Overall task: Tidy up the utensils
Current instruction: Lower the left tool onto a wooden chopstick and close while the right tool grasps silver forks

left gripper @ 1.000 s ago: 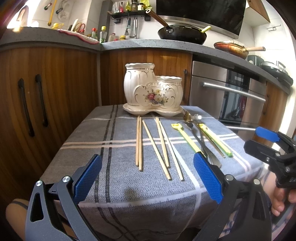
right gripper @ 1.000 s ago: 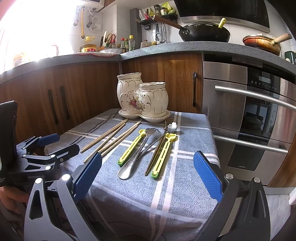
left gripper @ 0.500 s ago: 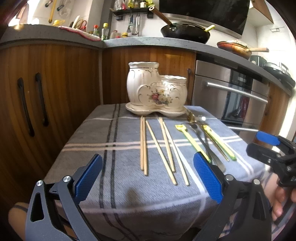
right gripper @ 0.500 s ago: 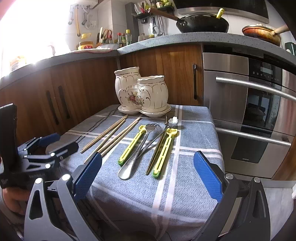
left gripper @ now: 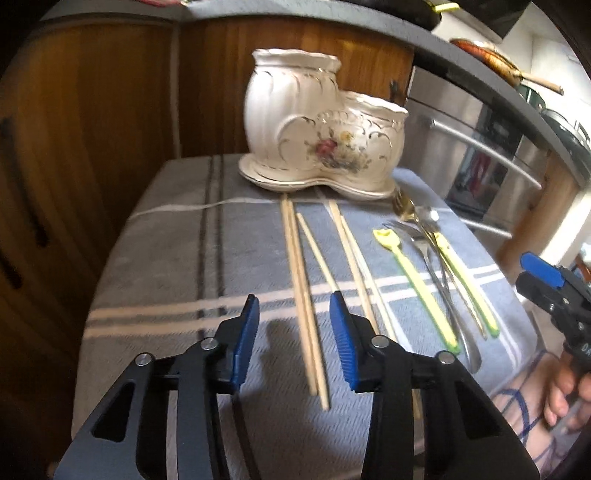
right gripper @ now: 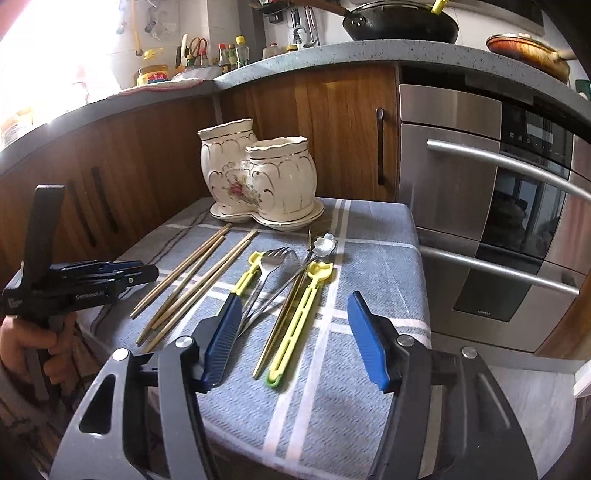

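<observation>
Several wooden chopsticks (left gripper: 301, 280) lie side by side on the grey striped cloth (left gripper: 166, 266). To their right lie yellow-handled utensils (left gripper: 417, 288), metal forks and a spoon. A cream two-pot ceramic holder (left gripper: 321, 133) stands at the far edge. My left gripper (left gripper: 293, 321) is partly closed and empty, hovering just left of the near chopstick ends. My right gripper (right gripper: 293, 332) is open and empty above the near ends of the yellow utensils (right gripper: 295, 325). The holder (right gripper: 258, 177) and chopsticks (right gripper: 192, 284) show there too.
Wooden cabinets (right gripper: 155, 147) stand behind and left of the small table. A steel oven (right gripper: 480, 206) is on the right. The counter above carries a wok (right gripper: 399, 22) and bottles. The left gripper shows in the right wrist view (right gripper: 140, 271).
My left gripper has moved forward and down over the table and its jaws have narrowed. My right gripper has also moved forward over the yellow utensils and narrowed somewhat.
</observation>
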Demonstrator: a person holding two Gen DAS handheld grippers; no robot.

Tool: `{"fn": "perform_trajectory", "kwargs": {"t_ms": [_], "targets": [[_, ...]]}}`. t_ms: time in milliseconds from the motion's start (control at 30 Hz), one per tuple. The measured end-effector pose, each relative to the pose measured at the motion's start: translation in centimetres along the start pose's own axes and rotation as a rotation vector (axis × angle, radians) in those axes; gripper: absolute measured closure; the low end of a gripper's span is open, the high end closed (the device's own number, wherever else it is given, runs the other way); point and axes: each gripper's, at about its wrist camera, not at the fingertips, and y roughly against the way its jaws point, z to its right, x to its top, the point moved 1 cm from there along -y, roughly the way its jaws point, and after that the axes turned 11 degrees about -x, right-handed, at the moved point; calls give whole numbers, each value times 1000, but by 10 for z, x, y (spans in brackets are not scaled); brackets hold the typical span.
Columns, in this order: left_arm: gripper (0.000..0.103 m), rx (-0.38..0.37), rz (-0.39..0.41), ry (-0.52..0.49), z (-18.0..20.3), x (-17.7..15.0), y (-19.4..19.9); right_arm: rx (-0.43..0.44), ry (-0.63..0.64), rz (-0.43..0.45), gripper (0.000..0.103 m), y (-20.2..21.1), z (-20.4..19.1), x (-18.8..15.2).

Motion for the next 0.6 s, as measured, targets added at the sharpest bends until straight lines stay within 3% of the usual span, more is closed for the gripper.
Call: {"fn": "perform_trajectory", "kwargs": {"t_ms": [367,600], "targets": [[79,11,-135,17,-16,50,-50,4,-5,-4,44,-6,2,9],[91,23,-155,-6,-24,49,-57,-1,-8,-10,44,-9,3,9]]}}
